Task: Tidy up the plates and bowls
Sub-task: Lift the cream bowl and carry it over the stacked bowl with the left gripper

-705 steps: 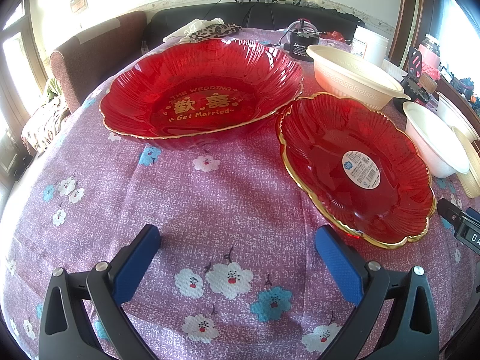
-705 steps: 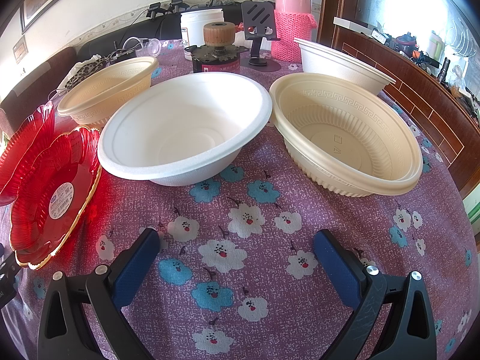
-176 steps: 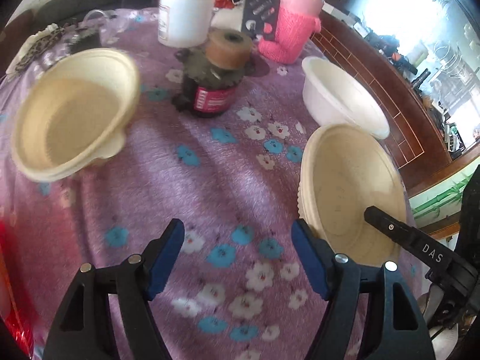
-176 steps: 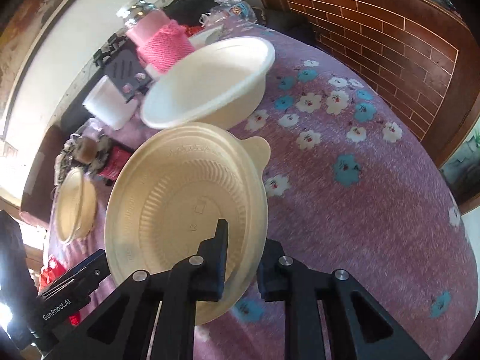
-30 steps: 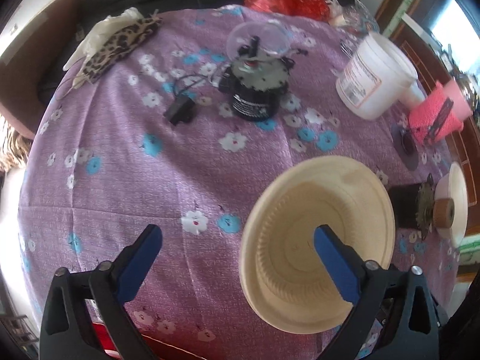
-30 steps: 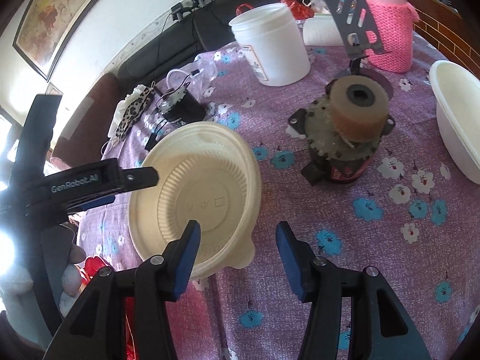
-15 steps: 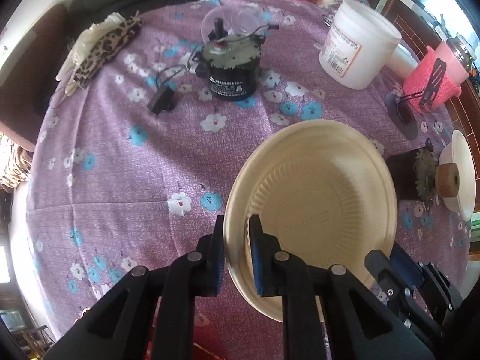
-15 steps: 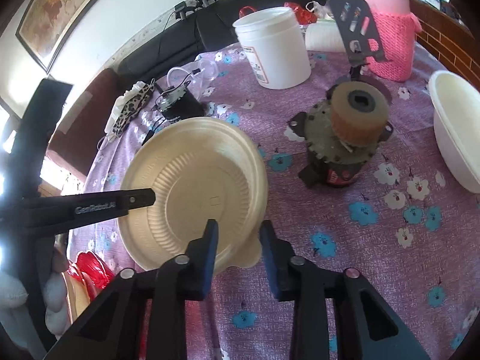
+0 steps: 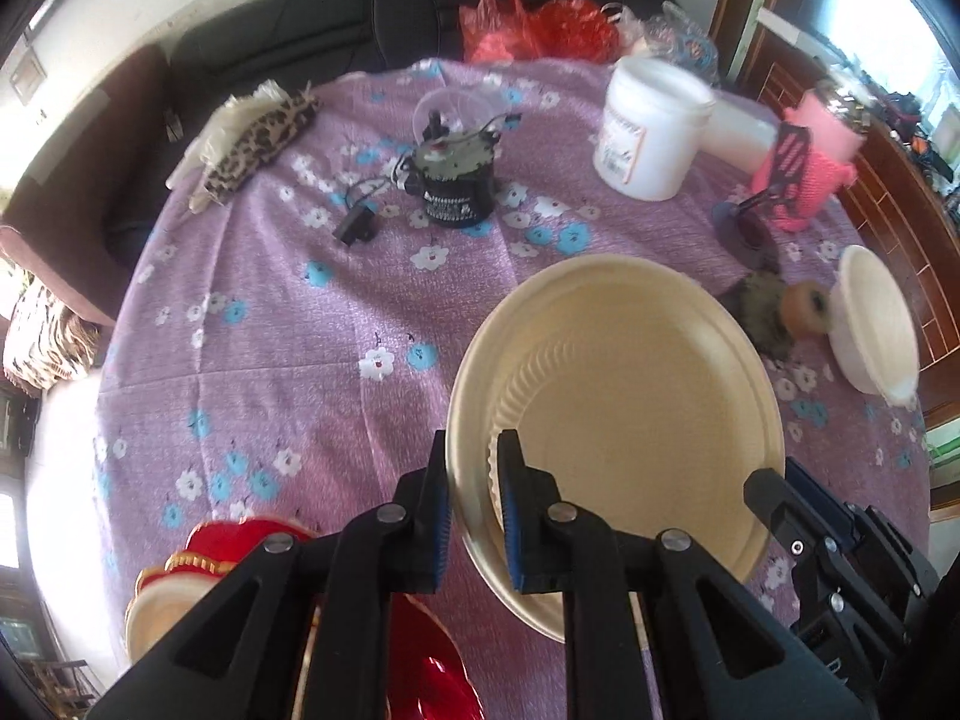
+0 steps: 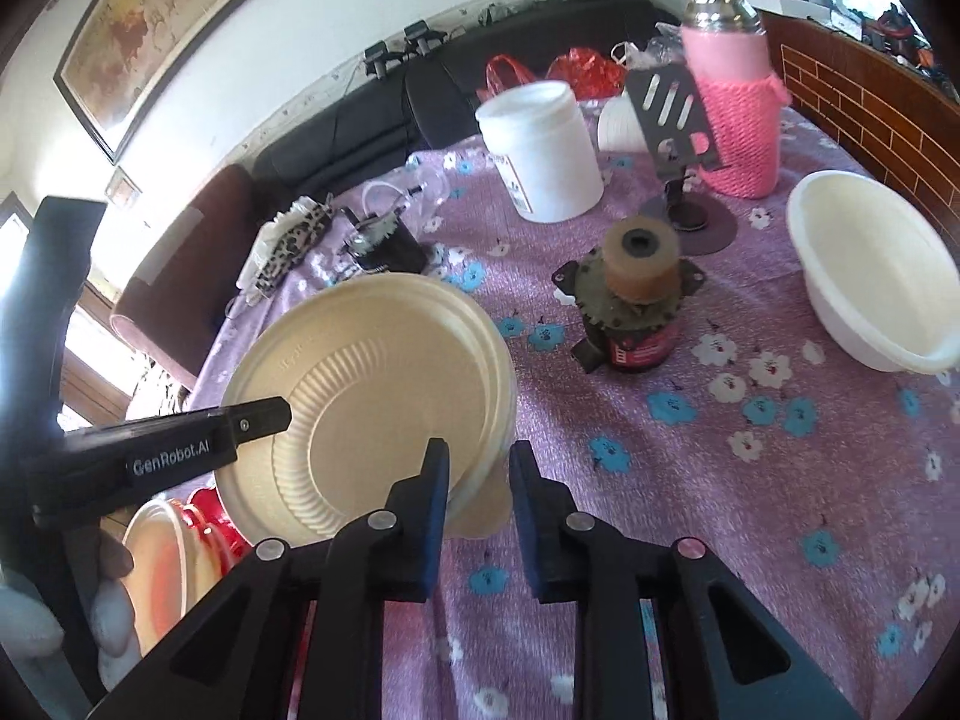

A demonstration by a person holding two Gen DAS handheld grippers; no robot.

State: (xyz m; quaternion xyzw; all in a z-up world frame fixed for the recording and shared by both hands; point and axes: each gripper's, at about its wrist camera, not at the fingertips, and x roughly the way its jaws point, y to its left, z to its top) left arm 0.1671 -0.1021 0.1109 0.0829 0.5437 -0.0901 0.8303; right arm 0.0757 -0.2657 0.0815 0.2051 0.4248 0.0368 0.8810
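The left claw (image 9: 474, 483) is clamped on the near-left rim of the cream bowl (image 9: 630, 414), which extends ahead and to its right. The right claw (image 10: 478, 480), whose jaws have just been closing, pinches the bowl's opposite edge at its tab. The bowl hangs tilted above the floral counter (image 9: 288, 336). Farther right sits a white bowl (image 10: 870, 276).
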